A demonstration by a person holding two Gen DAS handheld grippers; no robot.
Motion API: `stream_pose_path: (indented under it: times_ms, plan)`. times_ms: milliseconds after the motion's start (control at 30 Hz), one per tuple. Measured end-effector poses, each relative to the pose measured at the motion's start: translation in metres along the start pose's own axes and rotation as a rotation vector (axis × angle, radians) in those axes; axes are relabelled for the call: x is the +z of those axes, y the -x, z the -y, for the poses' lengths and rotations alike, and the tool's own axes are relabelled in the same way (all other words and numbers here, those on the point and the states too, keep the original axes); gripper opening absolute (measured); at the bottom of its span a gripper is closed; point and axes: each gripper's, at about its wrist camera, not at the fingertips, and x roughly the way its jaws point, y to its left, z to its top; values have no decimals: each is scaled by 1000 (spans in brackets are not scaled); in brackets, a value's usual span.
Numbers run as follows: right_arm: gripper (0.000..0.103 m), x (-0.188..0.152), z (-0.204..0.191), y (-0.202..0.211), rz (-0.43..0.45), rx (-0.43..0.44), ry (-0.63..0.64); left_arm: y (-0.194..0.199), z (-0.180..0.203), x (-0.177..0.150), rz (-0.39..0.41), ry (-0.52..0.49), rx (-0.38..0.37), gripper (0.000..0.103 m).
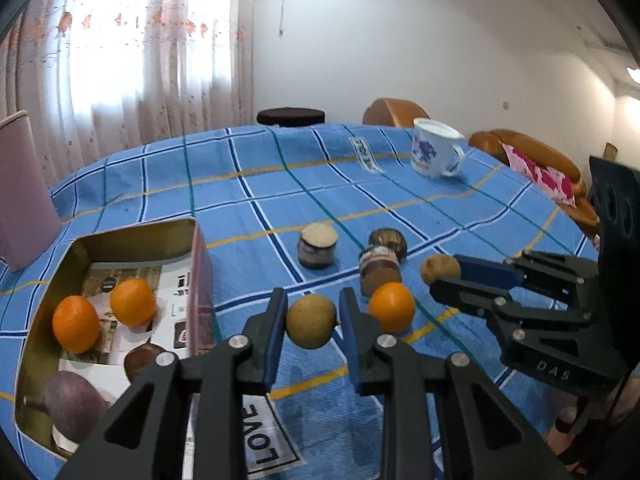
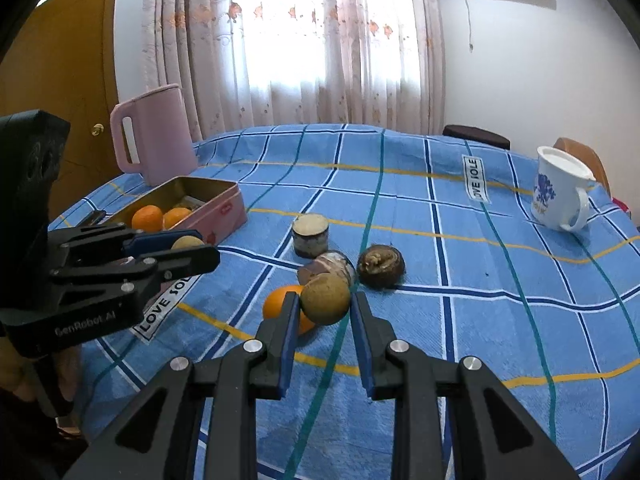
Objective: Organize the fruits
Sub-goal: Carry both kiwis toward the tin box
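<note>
My left gripper (image 1: 313, 316) is shut on a tan round fruit (image 1: 311, 321) and holds it above the tablecloth, beside the pink tin (image 1: 199, 280). The tin holds two oranges (image 1: 76, 324), a purple fruit (image 1: 72, 404) and a brown one. My right gripper (image 2: 325, 312) is shut on another tan round fruit (image 2: 325, 299) in the middle of the table. Beside it lie a loose orange (image 2: 276, 304), a cut brown fruit (image 2: 332, 266) and a dark brown fruit (image 2: 380, 264). The right gripper also shows in the left wrist view (image 1: 444, 278), holding its tan fruit (image 1: 438, 268).
A small lidded jar (image 2: 310, 236) stands behind the fruits. A pink kettle (image 2: 150, 132) stands behind the tin. A white mug with a blue print (image 2: 560, 192) stands at the far right. The table has a blue checked cloth (image 2: 480, 320). Chairs stand beyond the far edge.
</note>
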Motion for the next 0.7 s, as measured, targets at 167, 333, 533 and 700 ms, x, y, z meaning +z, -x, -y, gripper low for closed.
stream_pose_path:
  times_ms: [167,333,533,700]
  plan:
    - [28,1,-6,3,24,-5,20,6,1,-1,32,0,15,28]
    - [28,1,-7,7,51,-3,16,11,4,-1,65,0,33,28]
    - [27,0,-7,13,84,-3,12,16,5,-1,93,-1,47,28]
    - [27,1,-8,19,116,-10,16,20,4,-2,108,0,56,28]
